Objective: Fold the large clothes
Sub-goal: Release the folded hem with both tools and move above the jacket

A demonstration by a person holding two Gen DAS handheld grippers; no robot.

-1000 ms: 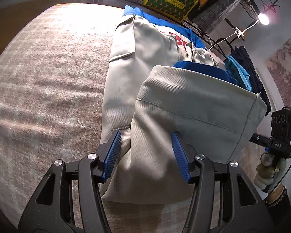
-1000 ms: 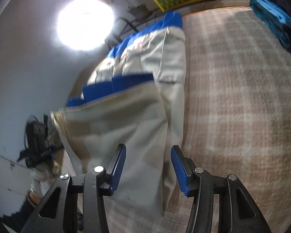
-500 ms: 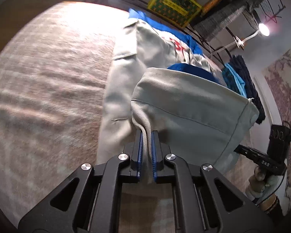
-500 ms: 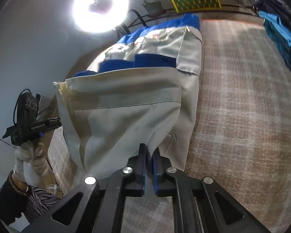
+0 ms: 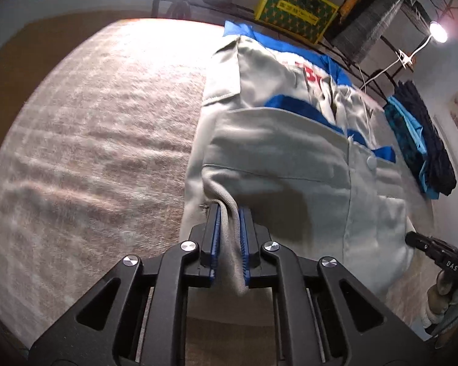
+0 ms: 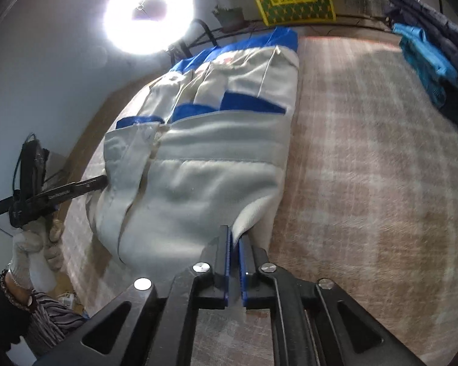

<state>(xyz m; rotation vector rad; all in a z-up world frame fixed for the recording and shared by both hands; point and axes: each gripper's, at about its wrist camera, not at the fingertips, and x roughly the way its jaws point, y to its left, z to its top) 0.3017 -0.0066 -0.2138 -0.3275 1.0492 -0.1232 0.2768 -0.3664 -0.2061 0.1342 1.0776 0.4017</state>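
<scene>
Grey jacket [image 5: 290,158] with blue trim lies on the plaid cloth [image 5: 91,128], its near hem lifted. Left gripper [image 5: 229,238] is clamped on the hem's left corner; right gripper [image 6: 235,259] is pinched tight on the right corner. Folded blue clothes [image 6: 427,58] sit far right.

A wide surface covered by a beige plaid blanket [image 5: 100,140] carries everything. A grey jacket [image 5: 290,158] with blue trim lies lengthwise on it, its blue collar end reaching the far edge; the near hem is doubled back over the body and raised off the blanket. At the far right corner sits a pile of clothes [image 6: 433,61] — dark navy and turquoise pieces, well apart from the jacket. Bare blanket stretches between the two and along the left side.
</scene>
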